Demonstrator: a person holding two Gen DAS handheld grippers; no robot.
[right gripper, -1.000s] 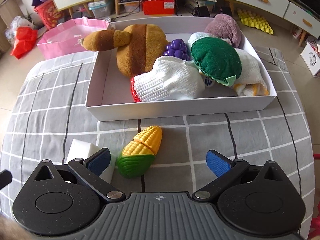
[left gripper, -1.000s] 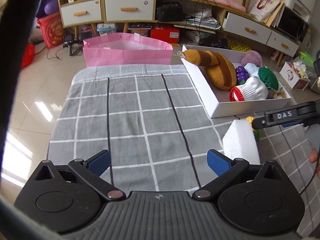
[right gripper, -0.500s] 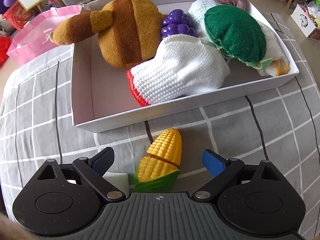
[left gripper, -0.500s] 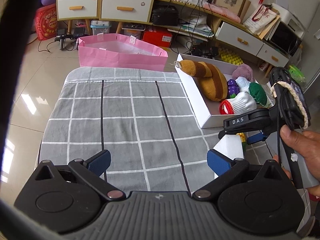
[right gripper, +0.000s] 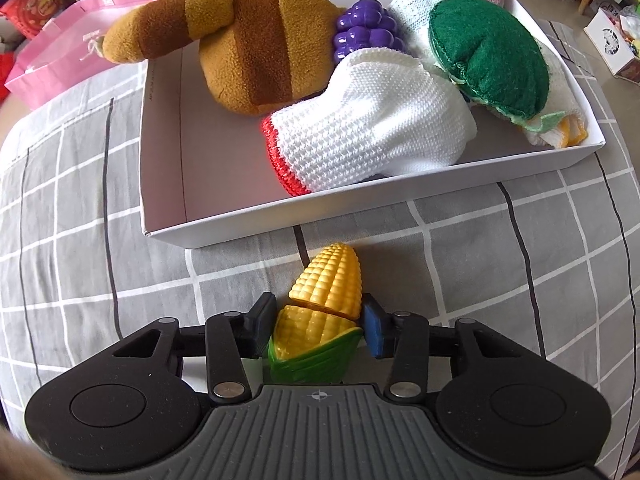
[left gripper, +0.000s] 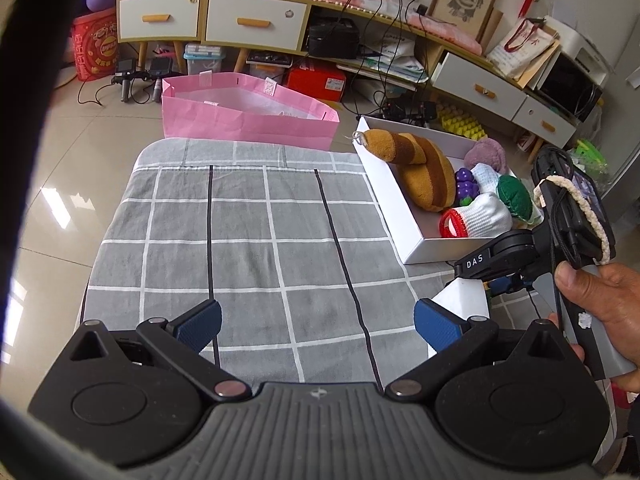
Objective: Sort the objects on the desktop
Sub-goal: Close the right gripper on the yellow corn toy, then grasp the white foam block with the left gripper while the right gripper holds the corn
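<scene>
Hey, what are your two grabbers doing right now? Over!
Right gripper shut on toy corn. Left gripper open, empty. White box just ahead, nothing between.

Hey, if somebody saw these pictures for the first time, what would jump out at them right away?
Probably the bright yellow toy corn, pinched at its green husk end by the right gripper on the grey checked cloth. Just beyond it sits the white box, crowded with a brown striped plush toy, purple toy grapes and knitted pieces. The left gripper is open over bare cloth.
</scene>
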